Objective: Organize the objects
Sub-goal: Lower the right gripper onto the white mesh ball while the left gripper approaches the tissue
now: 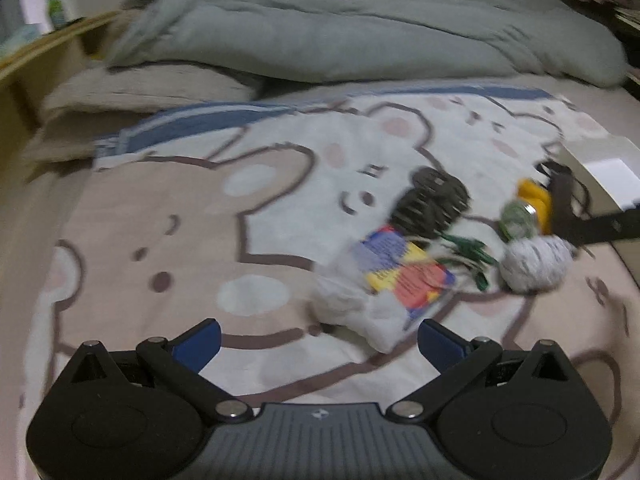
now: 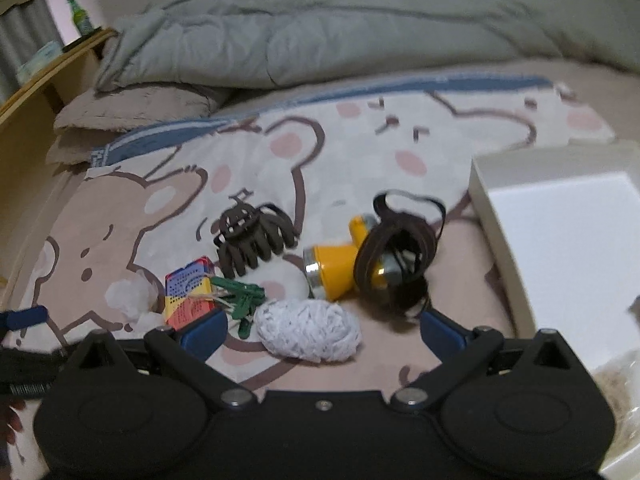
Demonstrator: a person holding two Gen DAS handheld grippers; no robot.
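A pile of small objects lies on the bear-print blanket [image 2: 192, 184]: a white yarn ball [image 2: 307, 329], a yellow torch [image 2: 340, 268] with dark straps [image 2: 396, 252] over it, a brown hair claw [image 2: 254, 240], green pegs [image 2: 240, 294], a colourful small box [image 2: 188, 294] and crumpled white tissue [image 2: 130, 298]. My right gripper [image 2: 322, 334] is open, just above the yarn ball. My left gripper [image 1: 320, 340] is open, near the tissue [image 1: 352, 308] and the box [image 1: 408, 276]. The yarn ball [image 1: 536, 264] and hair claw [image 1: 434, 200] also show there.
A white open box [image 2: 568, 240] sits on the bed at the right, with a bag at its near corner. A grey duvet [image 2: 340, 24] is bunched at the back. A wooden shelf [image 2: 44, 84] with a green bottle [image 2: 78, 16] stands at the left.
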